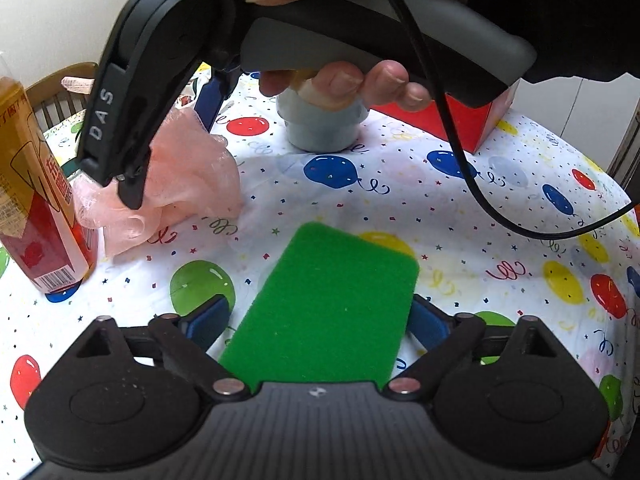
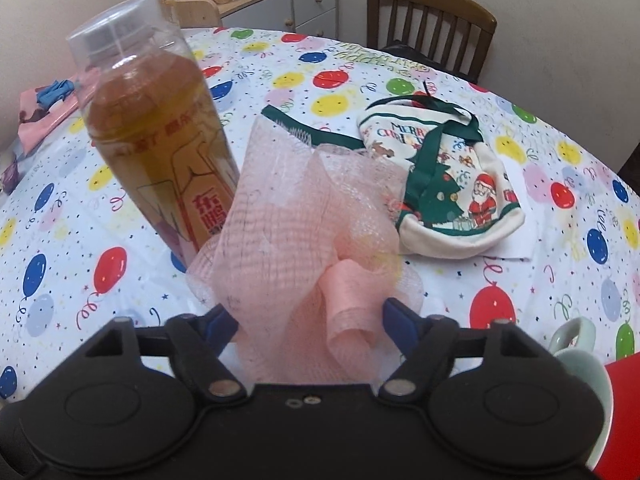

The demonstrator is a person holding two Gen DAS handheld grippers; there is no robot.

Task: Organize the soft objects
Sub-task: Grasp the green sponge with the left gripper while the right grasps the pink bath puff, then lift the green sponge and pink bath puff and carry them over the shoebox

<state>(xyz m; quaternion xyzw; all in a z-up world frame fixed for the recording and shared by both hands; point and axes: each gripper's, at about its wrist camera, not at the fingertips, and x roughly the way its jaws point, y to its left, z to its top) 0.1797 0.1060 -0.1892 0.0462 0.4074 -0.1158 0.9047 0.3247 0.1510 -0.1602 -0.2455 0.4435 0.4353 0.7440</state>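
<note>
Your left claw (image 1: 320,316) stands wide with the green scouring pad (image 1: 332,304) lying flat on the desk (image 1: 460,240) between its blue pads (image 1: 208,320). The pad's long axis runs straight away from you along the line of the fingers, so its two long edges face the pads. The far-side finger seems to sit right at the pad's edge, the near one just beside it; no squeeze shows, so read this claw as open around the pad, not yet holding it.

Your right claw (image 2: 310,320) is also open, straddling the pink mesh bath pouf (image 2: 304,232), which bulges up between the blue fingertips (image 2: 222,322) and spills past them. Whether the tips already touch the netting cannot be told. The pouf stands just beside the tall tea bottle (image 2: 160,132), on its right in the right wrist view, so close inward, not sideways, or you may knock the bottle.

The pad is a thin, coarse, felt-like rectangle with rounded corners; it will probably flex, so pinch it low. The pouf is airy, ruffled net with a satin ribbon loop (image 2: 348,300) and will likely compress a lot. Beyond it lies a soft Christmas-print cloth pouch (image 2: 460,192), well apart from both claws.
</note>
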